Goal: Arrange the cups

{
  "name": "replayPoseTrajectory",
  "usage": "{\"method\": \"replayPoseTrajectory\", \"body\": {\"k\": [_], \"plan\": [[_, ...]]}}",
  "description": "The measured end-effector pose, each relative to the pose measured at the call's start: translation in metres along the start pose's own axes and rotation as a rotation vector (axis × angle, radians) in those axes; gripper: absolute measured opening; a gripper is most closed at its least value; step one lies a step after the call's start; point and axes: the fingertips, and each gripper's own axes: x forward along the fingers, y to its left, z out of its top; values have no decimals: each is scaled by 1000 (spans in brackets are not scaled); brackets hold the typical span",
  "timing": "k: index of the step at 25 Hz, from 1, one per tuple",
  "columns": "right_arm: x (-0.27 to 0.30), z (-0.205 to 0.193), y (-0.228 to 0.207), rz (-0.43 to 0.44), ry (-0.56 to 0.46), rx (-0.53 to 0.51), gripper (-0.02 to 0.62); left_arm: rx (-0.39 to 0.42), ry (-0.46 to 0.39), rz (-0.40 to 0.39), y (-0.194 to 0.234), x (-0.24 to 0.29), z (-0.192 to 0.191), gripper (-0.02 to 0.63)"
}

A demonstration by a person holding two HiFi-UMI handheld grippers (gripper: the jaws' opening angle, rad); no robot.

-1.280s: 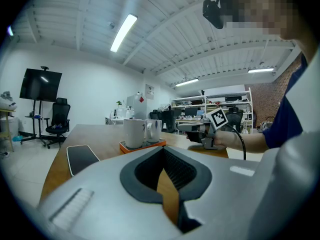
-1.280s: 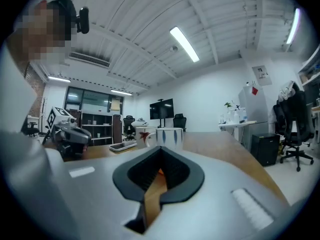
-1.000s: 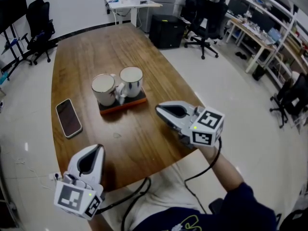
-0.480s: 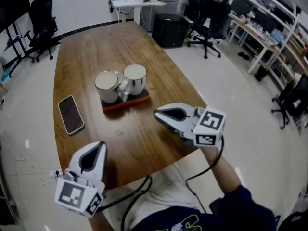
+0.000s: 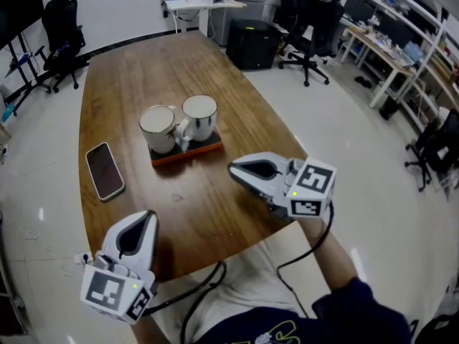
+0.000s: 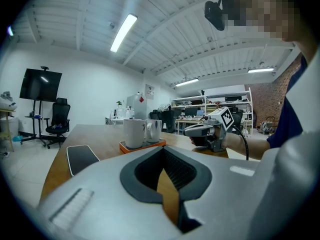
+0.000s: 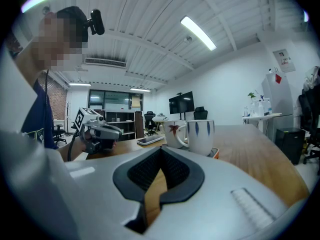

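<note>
Two white cups stand side by side on a small orange tray (image 5: 188,155) in the middle of the wooden table. The left cup (image 5: 158,129) bears a red flower mark (image 7: 173,133). The right cup (image 5: 199,117) has blue marks (image 7: 200,135). Their handles face each other. My left gripper (image 5: 145,221) hovers by the table's near edge, shut and empty (image 6: 163,156). Over the near right edge, my right gripper (image 5: 235,168) points toward the tray, also shut and empty (image 7: 160,156). Both are well short of the cups.
A black phone (image 5: 105,170) lies flat on the table, left of the tray. The table's edge (image 5: 237,239) runs just in front of the person's body. Office chairs, desks and shelves stand around the room beyond the table.
The picture has shifted a little as the head camera moved. Both grippers and the cups keep their places.
</note>
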Motion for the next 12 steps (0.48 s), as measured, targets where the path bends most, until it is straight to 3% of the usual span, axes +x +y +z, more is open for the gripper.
{"method": "replayPoseTrajectory", "body": {"k": [12], "plan": [[-2, 1, 0, 1, 1, 0, 8, -2, -1, 0, -2, -1, 2, 3]]}}
